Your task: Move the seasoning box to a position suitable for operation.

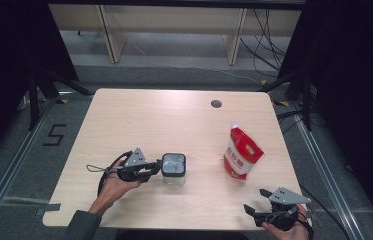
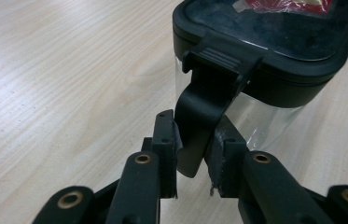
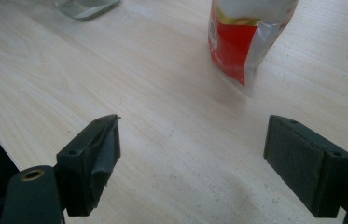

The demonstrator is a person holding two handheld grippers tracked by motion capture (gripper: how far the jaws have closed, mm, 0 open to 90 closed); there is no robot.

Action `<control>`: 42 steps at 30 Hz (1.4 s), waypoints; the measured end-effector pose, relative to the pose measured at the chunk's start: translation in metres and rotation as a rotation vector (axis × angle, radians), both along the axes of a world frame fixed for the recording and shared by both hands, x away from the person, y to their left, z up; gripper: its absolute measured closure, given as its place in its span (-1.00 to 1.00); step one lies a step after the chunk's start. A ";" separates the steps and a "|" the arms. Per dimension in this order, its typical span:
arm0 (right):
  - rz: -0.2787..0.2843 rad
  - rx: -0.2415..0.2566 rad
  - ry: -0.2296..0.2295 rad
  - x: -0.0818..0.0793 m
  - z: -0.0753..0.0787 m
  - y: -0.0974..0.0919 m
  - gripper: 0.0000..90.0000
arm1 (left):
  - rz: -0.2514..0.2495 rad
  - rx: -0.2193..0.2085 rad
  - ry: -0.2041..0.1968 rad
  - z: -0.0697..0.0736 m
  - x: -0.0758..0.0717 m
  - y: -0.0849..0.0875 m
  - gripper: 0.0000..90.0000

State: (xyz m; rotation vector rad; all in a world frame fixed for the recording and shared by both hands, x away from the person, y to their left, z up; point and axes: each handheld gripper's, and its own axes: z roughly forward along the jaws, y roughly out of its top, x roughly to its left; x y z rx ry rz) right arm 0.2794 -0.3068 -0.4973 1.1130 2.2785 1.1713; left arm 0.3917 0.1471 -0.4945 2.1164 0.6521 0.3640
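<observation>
A clear square container with a black lid (image 1: 174, 168) stands on the wooden table (image 1: 139, 120), left of centre near the front. My left gripper (image 1: 156, 167) reaches it from the left and is shut on the lid's black latch tab (image 2: 198, 126), which hangs down the container's side between the pads. A red and white pouch (image 1: 241, 152) stands upright to the right of the container. My right gripper (image 1: 255, 201) rests near the table's front right corner, open, with bare tabletop between its pads (image 3: 99, 154). The pouch (image 3: 244, 39) stands ahead of it.
A round cable hole (image 1: 216, 104) sits in the table's far right part. The base of the clear container (image 3: 85, 7) shows at the top left of the right gripper view. Dark stands and cables lie on the floor around the table.
</observation>
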 end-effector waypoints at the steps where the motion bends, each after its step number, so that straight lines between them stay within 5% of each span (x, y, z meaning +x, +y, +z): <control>1: 0.000 0.000 0.000 0.000 0.000 0.000 -0.56 | -0.002 -0.004 -0.001 0.000 -0.001 0.000 0.64; 22: -0.009 -0.002 -0.005 0.000 0.000 -0.001 -0.56 | -0.005 -0.032 0.026 0.001 -0.022 -0.016 0.63; 25: -0.025 0.012 0.020 -0.002 0.001 0.000 -0.56 | -0.027 -0.010 0.017 0.001 -0.025 -0.018 0.63; 42: 0.002 0.007 -0.005 0.001 0.001 -0.002 -0.56 | -0.120 -0.008 0.004 0.002 -0.038 -0.038 0.63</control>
